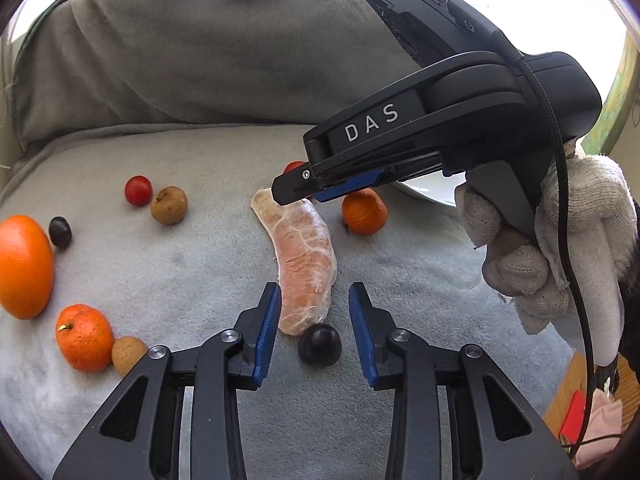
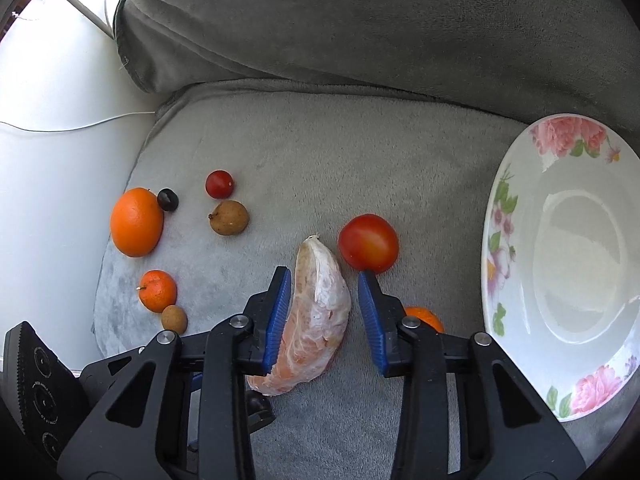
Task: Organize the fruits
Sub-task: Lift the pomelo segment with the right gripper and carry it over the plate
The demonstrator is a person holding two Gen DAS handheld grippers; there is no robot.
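A peeled pomelo segment [image 1: 304,264] lies on the grey cushion [image 1: 200,280]. My right gripper [image 2: 324,312] is open with its jaws on either side of the segment [image 2: 316,320], left pad touching it. In the left wrist view the right gripper [image 1: 298,194] hovers over the segment's far end. My left gripper [image 1: 314,328] is open and empty, above the segment's near end and a dark plum [image 1: 319,344]. A red tomato [image 2: 368,243] sits just beyond the right finger. A white floral plate [image 2: 560,264] stands empty at the right.
On the left lie a large orange [image 2: 137,222], a mandarin [image 2: 157,290], two brown longans [image 2: 229,217] [image 2: 174,318], a cherry tomato [image 2: 219,184] and a dark plum [image 2: 167,199]. Another mandarin [image 1: 364,212] lies near the plate. A grey back cushion [image 2: 360,40] rises behind.
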